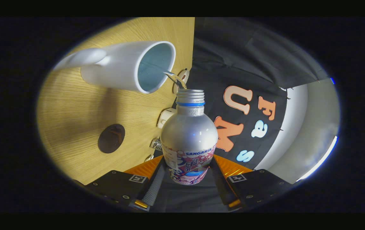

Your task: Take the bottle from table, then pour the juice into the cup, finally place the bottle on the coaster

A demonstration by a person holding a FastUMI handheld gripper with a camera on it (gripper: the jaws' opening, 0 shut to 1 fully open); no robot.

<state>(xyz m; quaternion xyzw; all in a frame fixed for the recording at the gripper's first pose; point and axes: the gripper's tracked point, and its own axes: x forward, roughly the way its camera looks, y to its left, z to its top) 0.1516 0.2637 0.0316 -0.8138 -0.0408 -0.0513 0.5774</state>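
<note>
Tongs (187, 179) clamp aluminium juice bottle (188, 137) low on label, tipped over counter (73, 111), thin stream entering white mug (128, 65); smooth metal looks slippery, thin-walled, likely lightening; coaster (111, 138) near

Gripper (187, 174) closed on the bottle (189, 134), both fingers pressing its lower body, label between them. Whole view rolled sideways: bottle tipped, open neck pointing ahead of the jaws at the white cup (128, 65). Thin stream of juice (173, 77) runs from the bottle mouth over the cup rim. Cup sits on the wooden table (73, 105), beyond the fingers. 1 dark round coaster (111, 138) lies on the table beside the bottle, nearer the jaws than the cup.
</note>
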